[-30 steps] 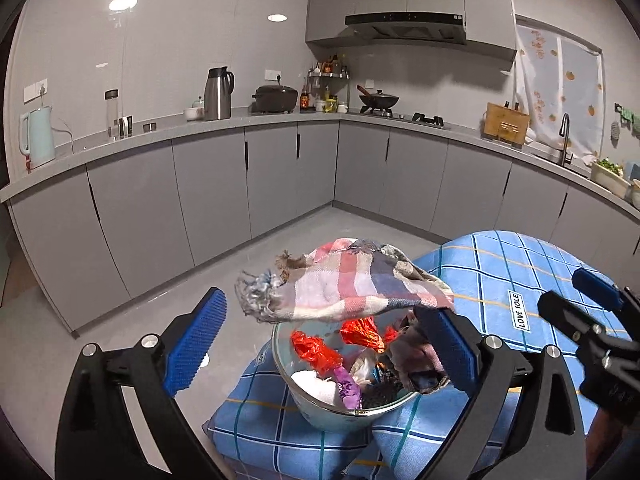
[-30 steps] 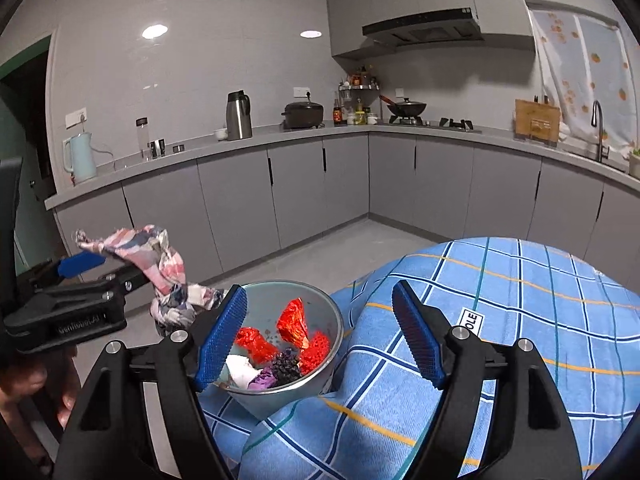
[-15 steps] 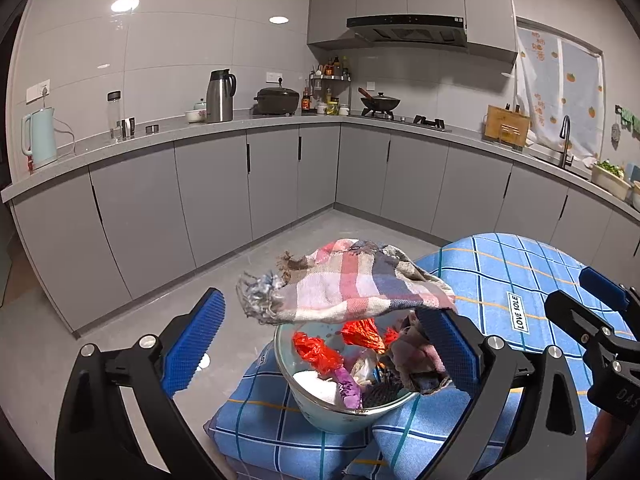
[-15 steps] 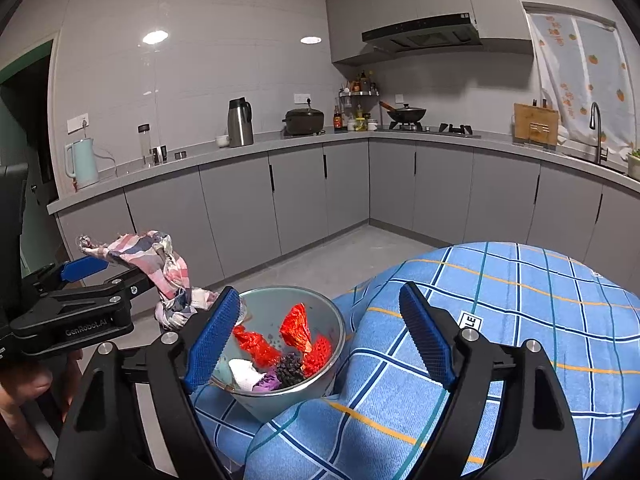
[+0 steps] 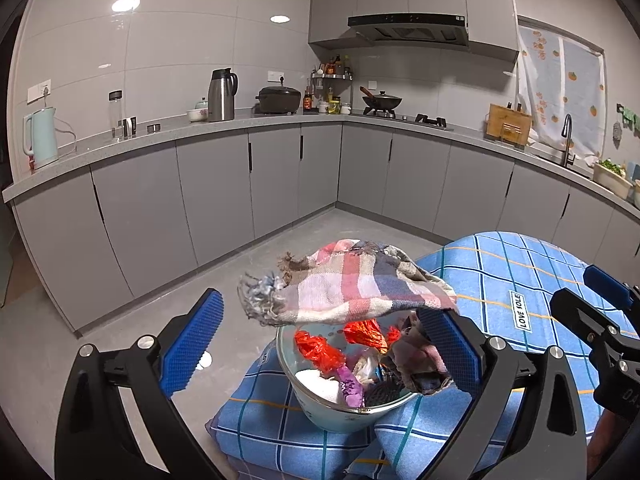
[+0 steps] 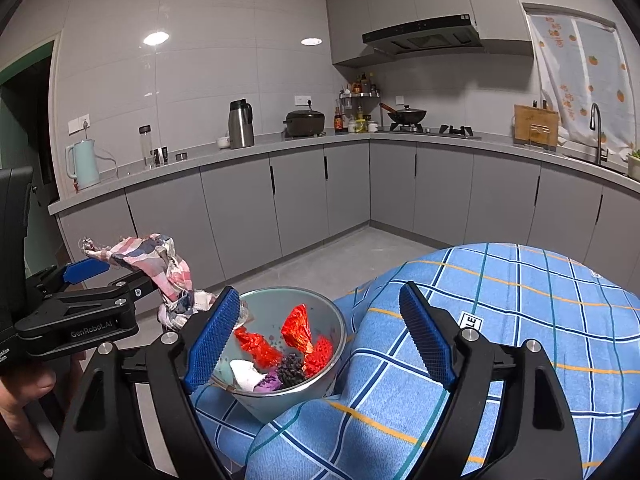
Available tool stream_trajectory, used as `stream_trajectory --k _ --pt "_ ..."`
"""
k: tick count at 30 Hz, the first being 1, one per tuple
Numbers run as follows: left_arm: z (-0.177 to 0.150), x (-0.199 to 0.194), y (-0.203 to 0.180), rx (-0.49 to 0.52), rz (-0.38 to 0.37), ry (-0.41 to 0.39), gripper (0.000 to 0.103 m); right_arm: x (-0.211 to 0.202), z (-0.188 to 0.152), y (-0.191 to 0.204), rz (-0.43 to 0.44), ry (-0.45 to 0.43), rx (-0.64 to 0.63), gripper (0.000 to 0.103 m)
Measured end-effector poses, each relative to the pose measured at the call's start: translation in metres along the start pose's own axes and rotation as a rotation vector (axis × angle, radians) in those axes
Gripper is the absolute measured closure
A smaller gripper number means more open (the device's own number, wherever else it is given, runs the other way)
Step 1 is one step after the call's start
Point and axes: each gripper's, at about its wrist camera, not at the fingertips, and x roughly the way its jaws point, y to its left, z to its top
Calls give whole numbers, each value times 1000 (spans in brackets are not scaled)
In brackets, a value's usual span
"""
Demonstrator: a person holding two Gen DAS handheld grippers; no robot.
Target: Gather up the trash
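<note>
The left hand-held gripper [image 5: 316,344], jaws spread, carries a plaid fringed cloth [image 5: 344,288] draped over one finger above the round metal bowl [image 5: 340,412]; the right hand-held gripper [image 6: 324,336] hovers released.

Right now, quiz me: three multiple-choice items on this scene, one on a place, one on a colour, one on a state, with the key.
1. The metal bowl stands on:
A. the grey counter
B. the blue checked cloth
C. the floor

2. The shiny crumpled wrappers in the bowl are:
A. red
B. green
C. yellow

3. The right claw is:
A. shut on the bowl
B. shut on a wrapper
C. open and holding nothing

Key: 1 B, the checked fabric bunches up around the bowl's base. 2 A, the foil pieces show bright red in both views. 3 C, its blue pads stand wide apart and press on nothing.
</note>
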Motion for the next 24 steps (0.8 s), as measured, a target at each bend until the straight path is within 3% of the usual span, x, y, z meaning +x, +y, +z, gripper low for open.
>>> stream_trajectory --k 24 --pt "2 11 -9 9 44 51 5 -1 2 4 -2 -13 -2 22"
